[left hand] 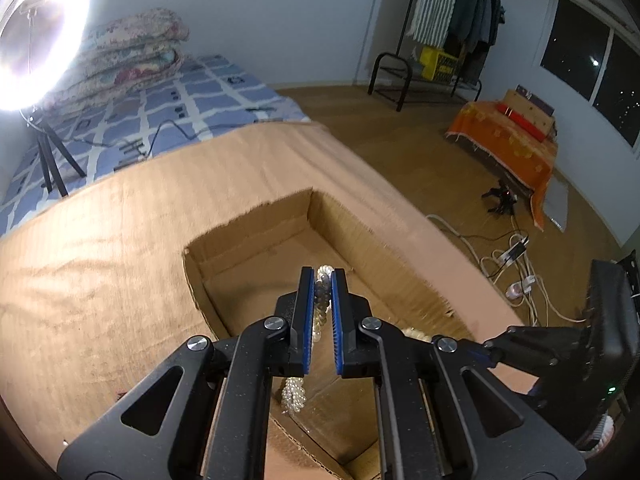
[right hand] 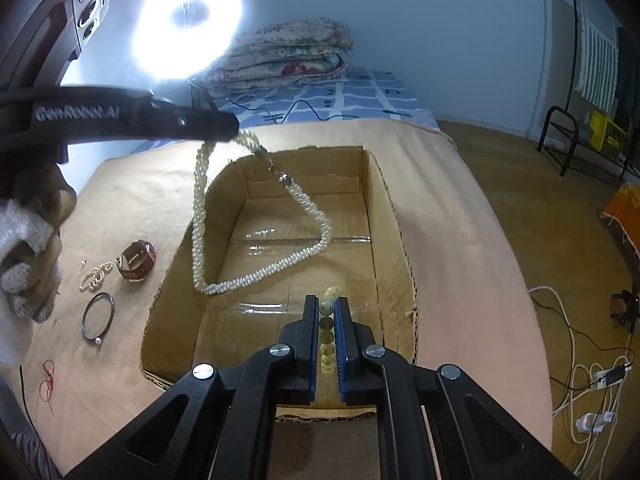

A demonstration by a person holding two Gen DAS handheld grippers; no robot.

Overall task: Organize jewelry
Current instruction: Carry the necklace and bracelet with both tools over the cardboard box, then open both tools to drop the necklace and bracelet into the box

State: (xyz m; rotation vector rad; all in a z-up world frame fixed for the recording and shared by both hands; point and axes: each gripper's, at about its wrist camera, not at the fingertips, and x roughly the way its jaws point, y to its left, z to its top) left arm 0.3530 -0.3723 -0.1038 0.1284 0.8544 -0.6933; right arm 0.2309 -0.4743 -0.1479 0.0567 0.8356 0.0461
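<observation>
Both tongs are nearly closed, each on a piece of jewelry, and both hang over the open cardboard box [right hand: 384, 216] at centre frame; the judgement is that the pieces are held over it to be dropped inside, since the box floor appears bare.

The left gripper [left hand: 321, 276] pinches a twisted pearl necklace [right hand: 256, 276]; in the right wrist view the gripper enters from the upper left and the necklace hangs from its tip in a long loop, clasp near the box's far left corner, lowest bend over the box's left wall; whether the loop touches the wall or floor cannot be told.

The right gripper [right hand: 327, 304] clamps a string of pale beads [right hand: 327, 336], lower centre; its full length is hidden between the pads.

On the tan cloth [right hand: 120, 208] at left, outside the box, lie a leather cuff [right hand: 136, 260], a small pearl piece [right hand: 95, 276], a dark bangle [right hand: 98, 314] and a red thread [right hand: 48, 380], apparently awaiting sorting.

The ring light [right hand: 188, 24] glares at upper left, washing out detail; a gloved hand [right hand: 24, 264] is cut off at the left edge.
</observation>
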